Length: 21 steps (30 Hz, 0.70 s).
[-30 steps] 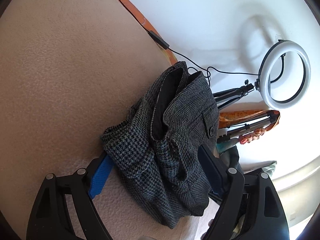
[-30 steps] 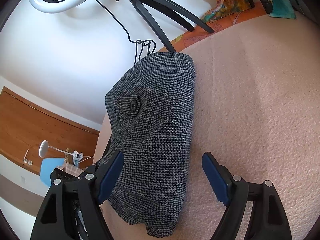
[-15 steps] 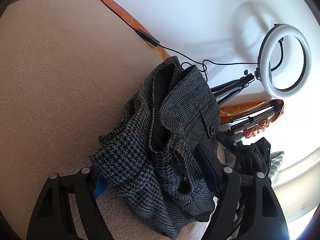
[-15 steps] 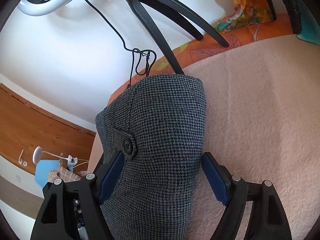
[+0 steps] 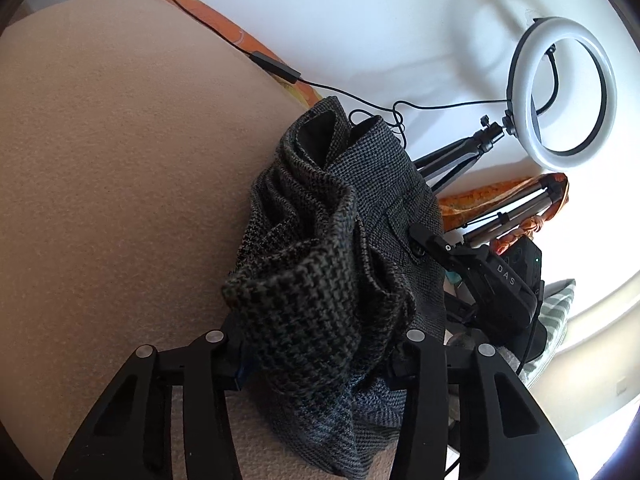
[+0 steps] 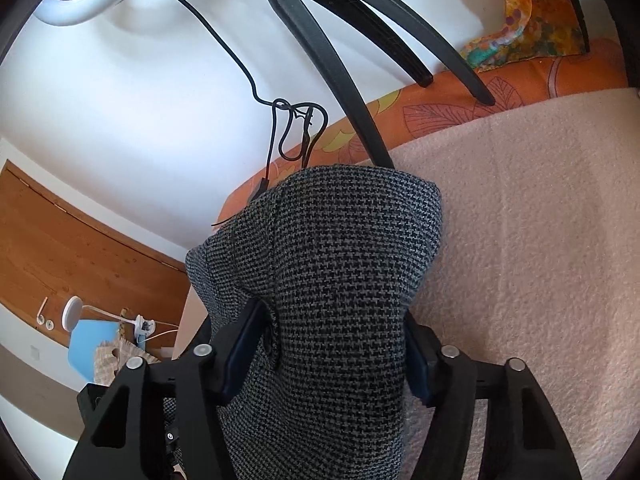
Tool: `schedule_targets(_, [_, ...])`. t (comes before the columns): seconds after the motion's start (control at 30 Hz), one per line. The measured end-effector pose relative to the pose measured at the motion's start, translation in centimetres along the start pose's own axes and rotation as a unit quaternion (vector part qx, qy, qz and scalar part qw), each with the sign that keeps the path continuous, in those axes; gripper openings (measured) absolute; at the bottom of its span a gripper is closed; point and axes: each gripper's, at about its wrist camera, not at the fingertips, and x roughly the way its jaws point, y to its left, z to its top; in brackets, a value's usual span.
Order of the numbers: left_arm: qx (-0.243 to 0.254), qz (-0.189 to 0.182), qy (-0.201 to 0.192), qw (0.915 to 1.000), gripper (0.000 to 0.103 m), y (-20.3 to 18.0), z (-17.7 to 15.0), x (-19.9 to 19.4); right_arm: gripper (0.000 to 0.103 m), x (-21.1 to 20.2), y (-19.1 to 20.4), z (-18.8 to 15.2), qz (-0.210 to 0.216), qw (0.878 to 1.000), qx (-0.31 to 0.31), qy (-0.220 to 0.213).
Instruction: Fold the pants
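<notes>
The grey houndstooth woven pants [image 5: 332,264] are bunched in a thick wad on the beige nubbly blanket [image 5: 112,184], and serve as the landmark here. The lower end of the wad is cut off at the frame edge in both views.

The left black plastic gripper [image 5: 320,356] is seen with the wad filling the whole gap between its fingers. Its blue pads are almost wholly hidden by fabric, so a firm grip cannot be confirmed from this view. The right black plastic gripper [image 6: 332,348] is likewise seen with cloth packed between its fingers; one blue pad [image 6: 240,356] is pressed into the fabric, the other is largely covered. Whether either is clamped or merely straddling the cloth cannot be told.

In the left view, deep rounded pleats and a dark lining are noted at the far end of the pants, and a buttoned pocket flap on their right side is partly masked by the other gripper's body, on which the letters "DAS" are read. Beyond the pants, a white circular ring light [image 5: 564,96] on a black tripod is seen, its thin black cable [image 6: 280,128] looped just past the fabric's far edge. An orange leaf-patterned sheet [image 6: 440,112] is exposed behind the blanket.
</notes>
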Motion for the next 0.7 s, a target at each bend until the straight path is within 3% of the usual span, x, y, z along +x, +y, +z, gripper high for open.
schedule_targets(0.1, [0.024,0.002,-0.003,0.9997,0.039,-0.8,0.0,-0.3,0.036,-0.9,0.9,-0.1,-0.006,1.0,-0.015,-0.008])
schedule_targets(0.2, [0.037,0.002,-0.005,0.9993,0.037,-1.2,-0.1,-0.8,0.029,-1.6,2.6,-0.2,-0.027,0.999,-0.038,-0.012])
schedule_targets(0.47, [0.063,-0.006,-0.012,0.9979,0.035,-2.8,-0.9,-2.6,0.025,-4.4,7.3,-0.8,-0.065,0.991,-0.11,-0.038])
schedule_targets(0.7, [0.096,-0.023,-0.015,0.995,0.035,-5.8,-2.0,-3.9,0.024,-8.4,8.9,-0.9,-0.083,0.984,-0.146,-0.062])
